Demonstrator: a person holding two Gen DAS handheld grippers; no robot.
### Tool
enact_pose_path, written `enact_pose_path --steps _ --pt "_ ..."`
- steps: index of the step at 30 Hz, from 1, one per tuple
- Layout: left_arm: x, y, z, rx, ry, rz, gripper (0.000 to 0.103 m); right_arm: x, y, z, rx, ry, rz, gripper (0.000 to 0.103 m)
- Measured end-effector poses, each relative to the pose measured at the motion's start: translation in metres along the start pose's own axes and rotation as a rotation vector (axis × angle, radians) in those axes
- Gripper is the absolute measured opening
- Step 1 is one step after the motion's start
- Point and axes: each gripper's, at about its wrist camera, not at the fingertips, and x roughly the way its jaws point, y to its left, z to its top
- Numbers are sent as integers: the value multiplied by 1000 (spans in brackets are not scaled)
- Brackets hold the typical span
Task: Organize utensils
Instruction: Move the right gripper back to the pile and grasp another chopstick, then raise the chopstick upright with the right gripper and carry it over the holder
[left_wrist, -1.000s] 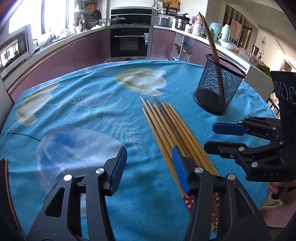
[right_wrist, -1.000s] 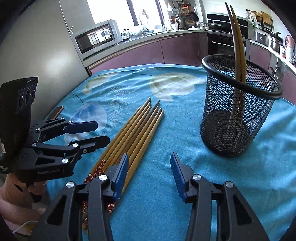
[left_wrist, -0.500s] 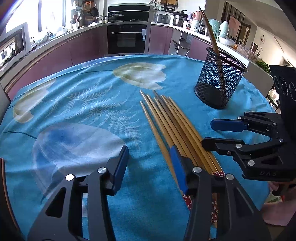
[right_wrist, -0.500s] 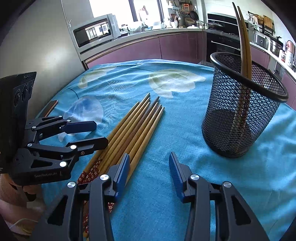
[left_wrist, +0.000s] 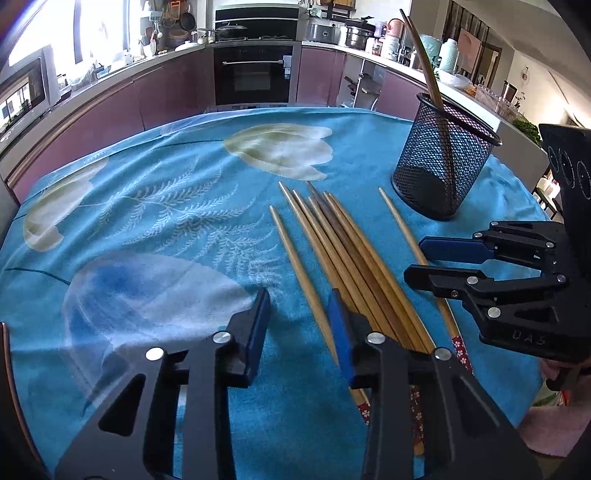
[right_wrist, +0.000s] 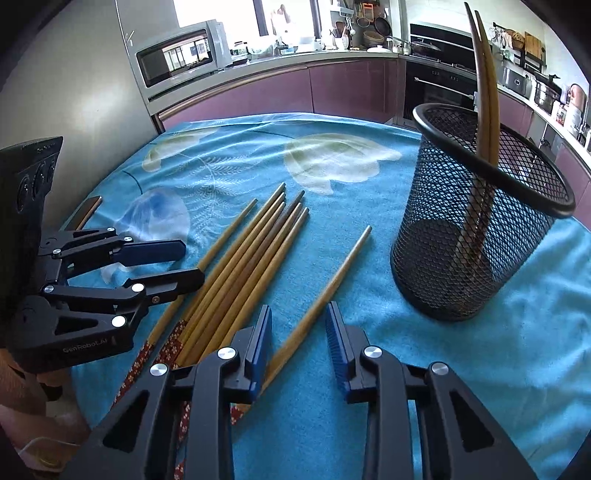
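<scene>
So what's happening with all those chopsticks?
A person holds a gripper in each hand. The left gripper has just been closing around a loose chopstick on the blue tablecloth; the right gripper around a second chopstick. Neither pinches yet. The bundle lies between them. Two chopsticks stand in the black mesh cup.

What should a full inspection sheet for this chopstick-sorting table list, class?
Surface: blue floral tablecloth, lying flat.
Job's things: bundle of wooden chopsticks lying together; black wire-mesh cup upright, holding two dark brown chopsticks.
Clutter: dark flat object at the table edge, unidentifiable.
Claws: left claw straddles one separated chopstick; right claw straddles another separated chopstick. Both have just been closing, pads not yet pressing.
Cables: nothing seen.
Surroundings: kitchen counters, black built-in oven, silver microwave.
</scene>
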Motion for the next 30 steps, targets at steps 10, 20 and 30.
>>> enact_pose_path --steps 10,20,30 --pt "-1 6 1 -76 -8 -21 8 -7 -13 -3 54 -5 41 6" --pt "-20 0 -4 -44 -49 -79 8 -21 -5 -2 12 -44 137 6" --pt "-2 1 -8 -28 20 -81 9 1 7 1 -27 14 95 9"
